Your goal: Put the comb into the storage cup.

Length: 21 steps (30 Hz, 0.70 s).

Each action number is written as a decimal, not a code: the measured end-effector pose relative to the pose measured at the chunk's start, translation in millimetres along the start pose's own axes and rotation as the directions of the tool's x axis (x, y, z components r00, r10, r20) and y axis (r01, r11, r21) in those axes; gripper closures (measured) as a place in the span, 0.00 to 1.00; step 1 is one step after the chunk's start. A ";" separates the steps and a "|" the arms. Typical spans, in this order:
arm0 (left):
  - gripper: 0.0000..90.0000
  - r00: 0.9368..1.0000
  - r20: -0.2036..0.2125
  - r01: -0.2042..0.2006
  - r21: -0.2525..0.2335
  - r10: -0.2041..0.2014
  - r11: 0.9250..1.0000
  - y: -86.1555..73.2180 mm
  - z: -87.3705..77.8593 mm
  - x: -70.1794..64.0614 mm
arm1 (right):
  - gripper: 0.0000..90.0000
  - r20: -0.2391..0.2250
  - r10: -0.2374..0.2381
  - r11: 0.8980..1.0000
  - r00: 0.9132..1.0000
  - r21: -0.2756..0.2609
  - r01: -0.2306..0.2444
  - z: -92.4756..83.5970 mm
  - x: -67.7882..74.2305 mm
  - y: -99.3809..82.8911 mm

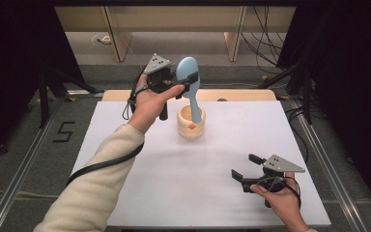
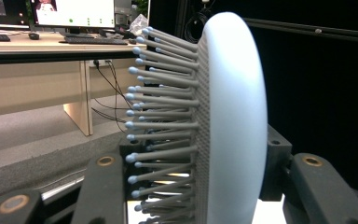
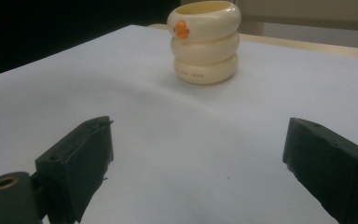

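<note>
My left gripper (image 1: 192,81) is raised over the back of the white table (image 1: 149,188), shut on the head of a light blue hairbrush (image 1: 187,69). The brush hangs upright, its handle pointing down at the opening of a cream ribbed cup (image 1: 191,126) with an orange mark. Whether the handle tip is inside the cup I cannot tell. In the left gripper view the brush (image 2: 233,116) sits between the jaws of the left gripper (image 2: 191,186), bristles to the left. My right gripper (image 1: 245,166) rests low at the front right, open and holding nothing. From the right gripper (image 3: 200,154) the cup (image 3: 205,46) stands farther off.
A wooden strip (image 1: 241,94) runs along the table's back edge. Behind it stand desk legs (image 1: 118,38) and loose cables (image 1: 263,43). A "5" (image 1: 64,131) is marked on the floor at the left. Metal rails (image 1: 328,159) flank the table.
</note>
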<state>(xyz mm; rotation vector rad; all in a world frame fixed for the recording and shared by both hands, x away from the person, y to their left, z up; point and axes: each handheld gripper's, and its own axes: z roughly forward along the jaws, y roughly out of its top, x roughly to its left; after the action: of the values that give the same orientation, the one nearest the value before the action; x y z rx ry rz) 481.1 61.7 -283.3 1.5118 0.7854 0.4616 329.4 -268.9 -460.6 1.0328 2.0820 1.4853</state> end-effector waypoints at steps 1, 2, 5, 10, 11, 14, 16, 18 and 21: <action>0.55 1.000 -0.001 0.000 0.001 0.000 1.000 0.1 0.3 0.2 | 0.10 -0.005 0.006 1.000 1.000 -0.004 -0.006 -0.1 0.5 -0.1; 0.55 1.000 -0.002 0.000 0.000 0.000 1.000 0.2 0.8 0.3 | 0.10 -0.005 0.006 1.000 1.000 -0.004 -0.006 -0.1 0.5 -0.1; 0.55 1.000 -0.005 0.001 0.000 -0.001 1.000 0.6 1.9 1.0 | 0.10 -0.003 0.007 1.000 1.000 -0.005 -0.007 -0.9 0.7 -0.5; 0.55 1.000 -0.010 0.002 0.002 -0.002 1.000 0.8 3.5 2.7 | 0.10 -0.003 0.006 1.000 1.000 -0.003 -0.006 -1.3 0.4 -1.2; 0.55 1.000 -0.011 0.003 0.002 -0.003 1.000 0.8 3.9 2.8 | 0.10 -0.003 0.005 1.000 1.000 -0.002 -0.005 -1.4 0.4 -1.3; 0.55 1.000 -0.012 0.005 0.003 -0.005 1.000 1.1 4.9 2.9 | 0.10 -0.003 0.006 1.000 1.000 -0.002 -0.006 -1.6 0.5 -1.4; 0.55 1.000 -0.013 0.003 0.002 -0.003 1.000 1.5 5.7 3.1 | 0.10 -0.003 0.006 1.000 1.000 -0.001 -0.006 -1.9 0.4 -1.6; 0.55 1.000 -0.013 0.003 0.001 -0.003 1.000 1.6 6.0 3.2 | 0.10 -0.003 0.007 1.000 1.000 -0.002 -0.007 -1.9 0.4 -1.7; 0.55 1.000 -0.014 0.002 0.003 -0.002 1.000 1.8 6.6 3.7 | 0.10 -0.003 0.006 1.000 1.000 -0.003 -0.006 -2.1 0.4 -1.8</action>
<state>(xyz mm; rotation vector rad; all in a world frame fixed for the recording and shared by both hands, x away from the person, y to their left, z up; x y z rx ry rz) 488.6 59.7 -282.9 1.5117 0.7993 0.4703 327.0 -270.3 -461.5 1.0372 2.0802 1.4932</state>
